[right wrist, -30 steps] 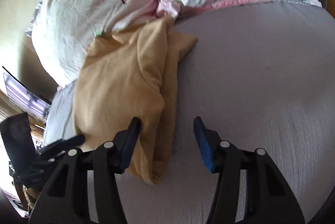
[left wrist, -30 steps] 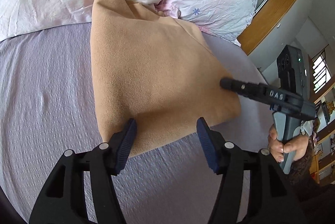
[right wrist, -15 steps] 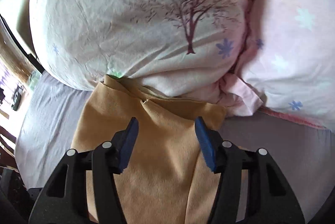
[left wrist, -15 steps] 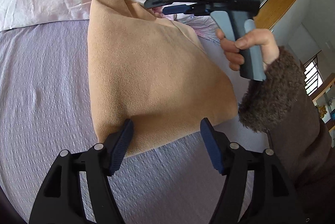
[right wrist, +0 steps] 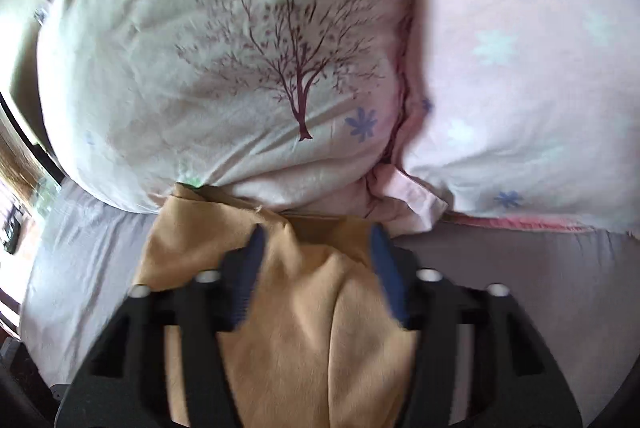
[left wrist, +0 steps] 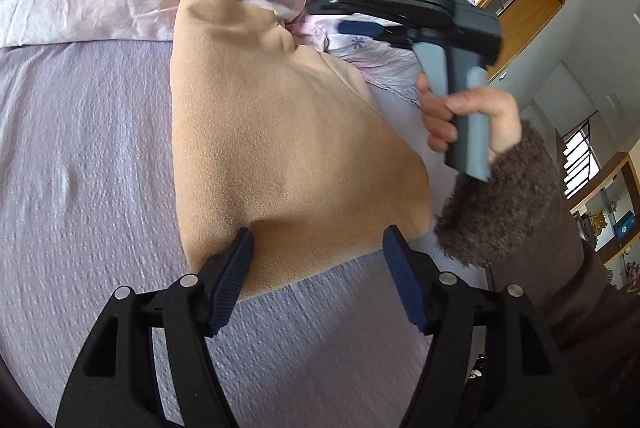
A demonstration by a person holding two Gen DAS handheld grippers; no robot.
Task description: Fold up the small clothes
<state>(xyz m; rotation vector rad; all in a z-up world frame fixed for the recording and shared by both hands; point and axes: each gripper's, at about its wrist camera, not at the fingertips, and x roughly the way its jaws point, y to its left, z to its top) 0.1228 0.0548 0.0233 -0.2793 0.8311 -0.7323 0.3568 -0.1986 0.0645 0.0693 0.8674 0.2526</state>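
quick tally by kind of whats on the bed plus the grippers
tan garment: 1
pillows: 2, tree-print pillow and pink pillow
hand-held grippers: 2, left hand-held gripper and right hand-held gripper, both open
total: 5

Garment (left wrist: 288, 148) on bedsheet (left wrist: 80, 156), far edge against pillows (right wrist: 240, 68).

left gripper (left wrist: 318, 260) open | over tan cloth (left wrist: 280, 132) | lilac bedsheet (left wrist: 80, 148)

Home bedroom: bed (left wrist: 80, 148), floral pillows (right wrist: 240, 68)
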